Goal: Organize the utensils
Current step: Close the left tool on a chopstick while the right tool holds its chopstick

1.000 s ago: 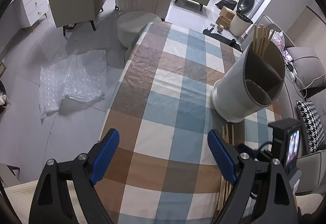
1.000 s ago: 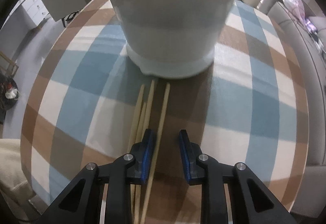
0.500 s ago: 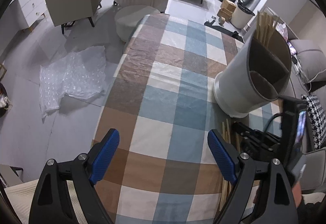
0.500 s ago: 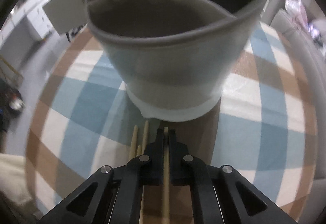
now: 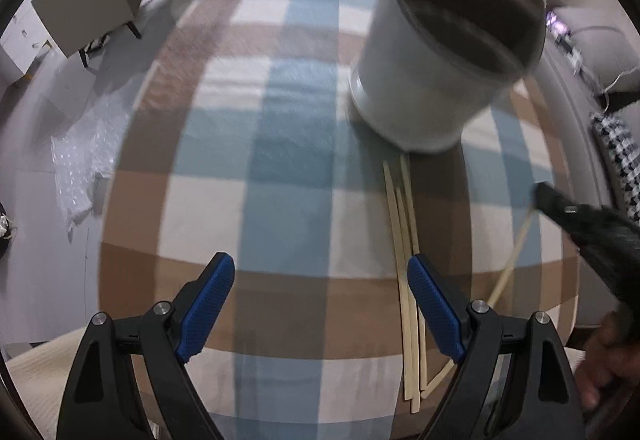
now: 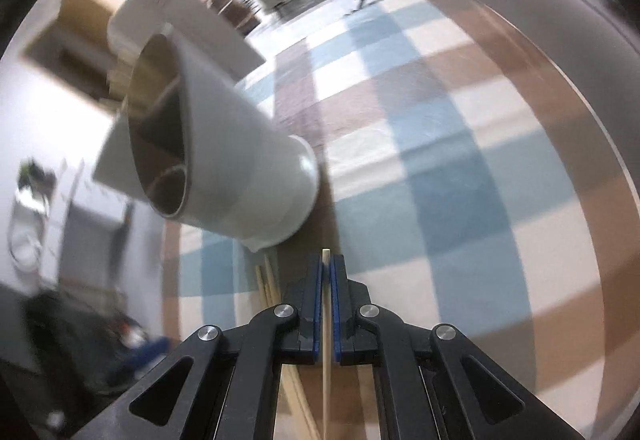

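A grey utensil holder [image 5: 448, 52] with inner compartments stands on the checked tablecloth; several chopsticks stick up from its far compartment. In front of it lie three loose wooden chopsticks [image 5: 404, 252]. My left gripper [image 5: 320, 304] hangs open above the cloth, its right finger beside those chopsticks, nothing between its pads. My right gripper [image 6: 326, 264] is shut on a single chopstick [image 6: 326, 324], whose tip pokes out past the pads. In the left wrist view that gripper [image 5: 538, 198] shows at the right with the held chopstick [image 5: 512, 260] slanting down from it. The holder [image 6: 224, 160] looks tilted in the rolled right wrist view.
The table [image 5: 288, 176] drops off to the floor at the left, where bubble wrap [image 5: 80, 160] lies. An armchair [image 5: 92, 8] stands at the far left. A sofa with a checked cushion [image 5: 618, 156] runs along the right edge. A hand [image 5: 608, 364] shows at bottom right.
My right gripper closed on one chopstick, lifted it off the cloth and rolled. My left gripper moved in lower over the table, toward the loose chopsticks and the holder.
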Demonstrator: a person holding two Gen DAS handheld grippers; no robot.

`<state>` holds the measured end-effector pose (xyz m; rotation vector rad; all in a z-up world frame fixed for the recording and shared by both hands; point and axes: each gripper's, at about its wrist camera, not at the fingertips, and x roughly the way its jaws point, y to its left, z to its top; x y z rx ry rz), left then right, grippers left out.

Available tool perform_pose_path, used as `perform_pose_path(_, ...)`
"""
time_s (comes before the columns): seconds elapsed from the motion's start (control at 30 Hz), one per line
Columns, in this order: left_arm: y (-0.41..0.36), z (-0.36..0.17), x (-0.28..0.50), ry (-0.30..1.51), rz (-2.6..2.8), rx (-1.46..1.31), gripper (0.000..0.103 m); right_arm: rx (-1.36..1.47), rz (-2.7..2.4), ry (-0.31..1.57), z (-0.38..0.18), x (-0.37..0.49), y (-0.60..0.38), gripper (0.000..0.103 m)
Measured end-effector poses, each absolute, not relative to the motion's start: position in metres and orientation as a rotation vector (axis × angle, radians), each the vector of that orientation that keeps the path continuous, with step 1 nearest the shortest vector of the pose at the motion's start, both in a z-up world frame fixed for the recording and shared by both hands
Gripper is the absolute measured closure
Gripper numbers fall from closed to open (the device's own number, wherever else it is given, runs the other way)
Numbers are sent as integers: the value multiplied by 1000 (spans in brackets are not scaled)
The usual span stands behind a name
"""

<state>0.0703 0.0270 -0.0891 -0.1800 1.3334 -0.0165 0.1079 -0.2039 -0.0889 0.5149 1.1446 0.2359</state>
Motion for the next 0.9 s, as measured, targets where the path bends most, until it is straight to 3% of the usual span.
perform_pose_path(0.3,4,-101,66,1385,-1,-67,18,696,170,1105,-76,76,-255,100)
perform_pose_path(0.43,2,-104,65,1391,22,-20,18,647,167,1056,-55,54,-256,100)
perform_pose_path(0.57,9,-119,64,1455,49,-70,18,620,162,1018,-40,47,-263,100)
perform_pose_path(0.9,13,-105,69,1409,7,-157,18,643,166,989,-35,46,-273,100)
